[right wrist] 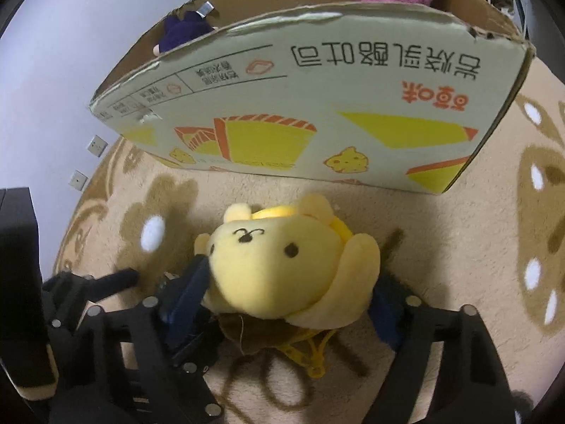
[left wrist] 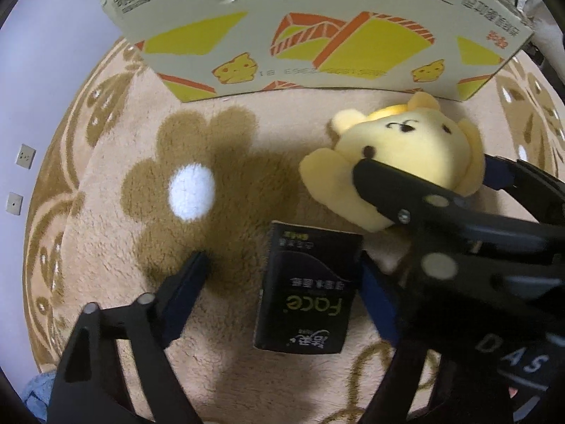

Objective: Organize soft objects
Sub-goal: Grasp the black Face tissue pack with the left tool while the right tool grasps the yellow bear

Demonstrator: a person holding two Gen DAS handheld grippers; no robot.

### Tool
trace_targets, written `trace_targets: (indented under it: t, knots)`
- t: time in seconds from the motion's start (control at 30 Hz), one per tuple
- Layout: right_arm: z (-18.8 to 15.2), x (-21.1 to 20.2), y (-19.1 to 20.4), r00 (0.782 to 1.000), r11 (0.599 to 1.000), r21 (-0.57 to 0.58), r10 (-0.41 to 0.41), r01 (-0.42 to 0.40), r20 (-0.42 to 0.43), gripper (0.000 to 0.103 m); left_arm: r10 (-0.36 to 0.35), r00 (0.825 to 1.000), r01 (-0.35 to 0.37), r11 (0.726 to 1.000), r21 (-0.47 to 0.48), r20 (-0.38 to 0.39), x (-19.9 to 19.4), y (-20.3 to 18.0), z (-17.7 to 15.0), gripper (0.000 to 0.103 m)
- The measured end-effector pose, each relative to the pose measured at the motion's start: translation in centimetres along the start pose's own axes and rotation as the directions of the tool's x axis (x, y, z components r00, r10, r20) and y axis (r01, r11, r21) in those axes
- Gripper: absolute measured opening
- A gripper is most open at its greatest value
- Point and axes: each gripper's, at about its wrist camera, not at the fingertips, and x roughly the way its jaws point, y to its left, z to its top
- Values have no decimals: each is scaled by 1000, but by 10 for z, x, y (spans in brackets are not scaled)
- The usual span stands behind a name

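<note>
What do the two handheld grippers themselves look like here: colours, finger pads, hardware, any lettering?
Both the left gripper and right gripper are matte black linkage frames with round silver pins and dark blue finger pads. White "DAS" lettering shows on the right one. No cables or sleeves are visible.

- Left gripper (left wrist: 282, 289): matte black angular frame, dark blue finger pads (left wrist: 183, 296), round silver screws at the joints.
- Right gripper (right wrist: 293, 293): same black frame and blue pads, silver screw heads; white letters "DAS" show on its body in the left view.
</note>
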Motion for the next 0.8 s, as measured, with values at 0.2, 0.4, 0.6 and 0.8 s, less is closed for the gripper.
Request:
trace_targets:
  t: [0.2, 0.4, 0.6, 0.8]
  knots:
    - [1, -7, 5, 1000, 1000, -8, -9, 9, 24, 76, 15, 1000, -15, 1000, -24, 26, -12, 3, -2, 46]
    - [2, -20, 3, 999, 1000, -2, -11, 11, 51, 67, 25, 998, -22, 998, -54, 58, -19, 18, 1, 45]
    - [3, -32, -4, 997, 999, 35, -17, 15, 77, 65, 24, 995, -15, 995, -97, 93, -30, 32, 0, 45]
    - [4, -45, -15, 994, 997, 71, -19, 11, 110, 65, 34, 990, -15, 990, -137, 133, -40, 35, 0, 45]
